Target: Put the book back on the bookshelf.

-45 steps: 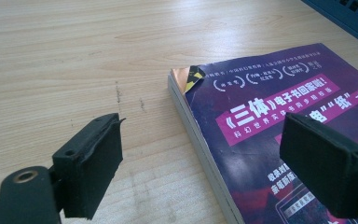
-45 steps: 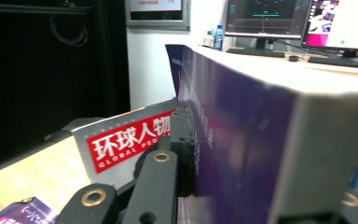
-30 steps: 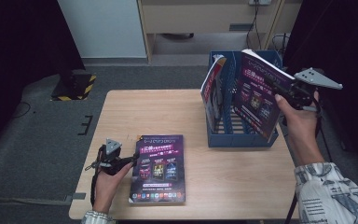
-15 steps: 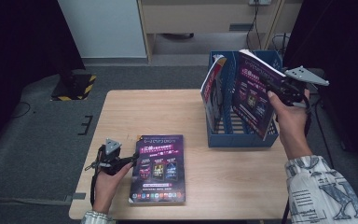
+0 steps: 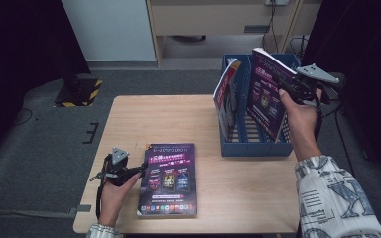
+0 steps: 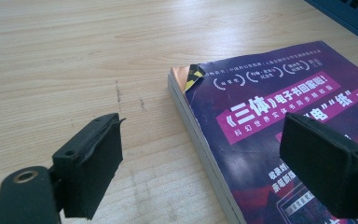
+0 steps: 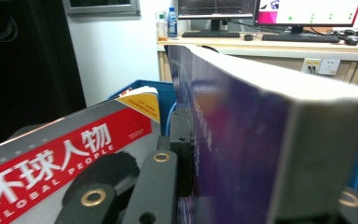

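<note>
Since a second ago the right gripper (image 5: 291,85) has carried its purple book (image 5: 267,96) a little to the left and slightly lower, bringing it over the blue file rack (image 5: 252,147), while the left gripper (image 5: 138,171) has kept its place beside the second purple book (image 5: 169,178) lying flat on the tabletop (image 5: 178,119). The right fingers are clamped on the held book's edge, which the right gripper view shows pressed between them. The left fingers (image 6: 91,165) stand wide apart with nothing held, one over bare wood and the other above the flat book's cover. The held book hangs tilted above the rack, its lower end just inside a slot, next to a red-and-white magazine (image 5: 227,96) that leans in the neighbouring slot. My worry is that the thick book, gripped only near one edge, could pivot or slip and drop crooked. Its lower corner might also catch a divider or push the leaning magazine over, and a hard shove could slide the light rack across the tabletop.
</note>
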Demonstrator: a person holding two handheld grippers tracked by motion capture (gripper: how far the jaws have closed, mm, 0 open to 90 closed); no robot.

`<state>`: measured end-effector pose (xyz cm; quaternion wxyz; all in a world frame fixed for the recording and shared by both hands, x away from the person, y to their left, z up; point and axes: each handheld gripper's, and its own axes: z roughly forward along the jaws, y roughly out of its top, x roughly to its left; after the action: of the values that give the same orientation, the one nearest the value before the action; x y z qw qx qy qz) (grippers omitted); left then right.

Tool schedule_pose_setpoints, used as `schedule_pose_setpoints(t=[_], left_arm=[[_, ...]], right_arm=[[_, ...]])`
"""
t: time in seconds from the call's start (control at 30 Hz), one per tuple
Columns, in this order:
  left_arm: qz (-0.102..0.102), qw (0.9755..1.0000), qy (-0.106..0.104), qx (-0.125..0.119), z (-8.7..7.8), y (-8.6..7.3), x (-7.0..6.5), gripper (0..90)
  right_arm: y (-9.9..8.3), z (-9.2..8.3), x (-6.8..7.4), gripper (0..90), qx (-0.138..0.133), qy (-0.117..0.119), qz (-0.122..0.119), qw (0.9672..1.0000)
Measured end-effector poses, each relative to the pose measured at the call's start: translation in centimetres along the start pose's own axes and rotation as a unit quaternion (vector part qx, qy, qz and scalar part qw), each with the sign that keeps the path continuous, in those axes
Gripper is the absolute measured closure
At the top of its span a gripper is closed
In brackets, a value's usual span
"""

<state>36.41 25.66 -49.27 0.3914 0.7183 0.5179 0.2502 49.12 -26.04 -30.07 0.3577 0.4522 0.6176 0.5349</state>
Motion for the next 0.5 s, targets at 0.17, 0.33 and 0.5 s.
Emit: schedule_pose_setpoints(t=[0.17, 0.33, 0.5], left_arm=[[0.000, 1.0000, -0.001, 0.000, 0.0, 0.0, 0.0, 12.7], [0.000, 1.0000, -0.002, 0.000, 0.0, 0.0, 0.0, 12.7], [-0.001, 1.0000, -0.001, 0.002, 0.0, 0.0, 0.0, 12.9]], right_arm=[[-0.4, 0.9, -0.3, 82.3, 0.001, -0.013, 0.004, 0.9999], [-0.5, 1.7, -0.4, 82.2, -0.001, -0.019, 0.010, 0.9998], [-0.7, 2.2, 0.0, 82.2, -0.004, -0.016, 0.011, 0.9998]])
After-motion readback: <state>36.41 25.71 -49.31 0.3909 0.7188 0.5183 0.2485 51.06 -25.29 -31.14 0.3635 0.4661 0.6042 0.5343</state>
